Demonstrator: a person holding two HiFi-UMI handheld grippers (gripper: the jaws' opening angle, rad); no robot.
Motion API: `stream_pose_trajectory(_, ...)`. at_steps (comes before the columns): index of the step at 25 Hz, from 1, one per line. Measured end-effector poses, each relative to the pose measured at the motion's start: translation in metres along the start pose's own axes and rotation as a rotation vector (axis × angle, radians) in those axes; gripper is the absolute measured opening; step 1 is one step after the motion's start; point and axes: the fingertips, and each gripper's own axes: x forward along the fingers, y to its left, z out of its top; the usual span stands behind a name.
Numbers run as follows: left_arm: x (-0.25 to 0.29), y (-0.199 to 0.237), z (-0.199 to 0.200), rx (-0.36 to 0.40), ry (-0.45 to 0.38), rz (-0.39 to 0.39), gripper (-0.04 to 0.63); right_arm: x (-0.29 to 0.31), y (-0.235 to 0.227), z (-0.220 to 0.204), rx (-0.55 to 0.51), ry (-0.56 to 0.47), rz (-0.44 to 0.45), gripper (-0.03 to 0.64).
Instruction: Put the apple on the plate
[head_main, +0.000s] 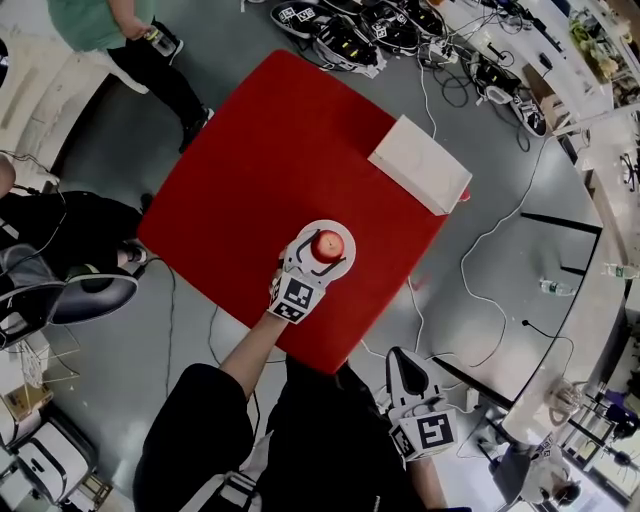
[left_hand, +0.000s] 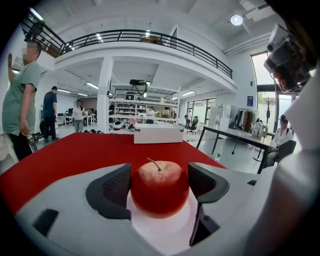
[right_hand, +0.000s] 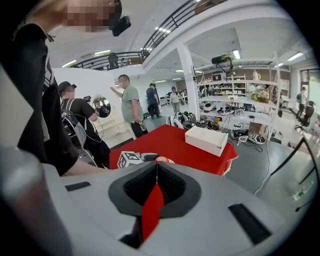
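Head view and both gripper views, as I read them from my station. The plate (head_main: 346, 264) is my reference: a white disc lying flat on the red table (head_main: 280, 140), close to the table edge nearest the operator. The apple (head_main: 328, 245) stands upright on the plate, roughly at its centre, with the stem pointing up.

The left gripper (head_main: 320, 256) reaches over the plate's near rim. In the left gripper view its two dark pads (left_hand: 112, 192) stand one on each side of the apple (left_hand: 160, 187) and close against its flanks, so I read this gripper as clamped on the fruit while the fruit rests on the white surface beneath it. Its marker cube (head_main: 296, 298) sits just off the plate on the operator's side.

The right gripper (head_main: 400, 362) is well apart from the plate, beyond the table edge and over the floor. Its jaws meet with nothing between them.

A white box (head_main: 420, 165) lies at the table's corner, across from the plate.
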Motion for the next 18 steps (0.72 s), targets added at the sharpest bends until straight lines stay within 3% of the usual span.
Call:
stream_pose_trajectory(4, -0.003, -0.002, -0.005, -0.002, -0.011, 0.006, 0.356, 0.002, -0.002, 0.000, 0.005, 0.001, 0.002, 0.011)
stream_pose_trajectory(18, -0.012, -0.011, -0.009, 0.095, 0.006, -0.017, 0.371, -0.001, 0.017, -0.012, 0.016, -0.009, 0.014, 0.011)
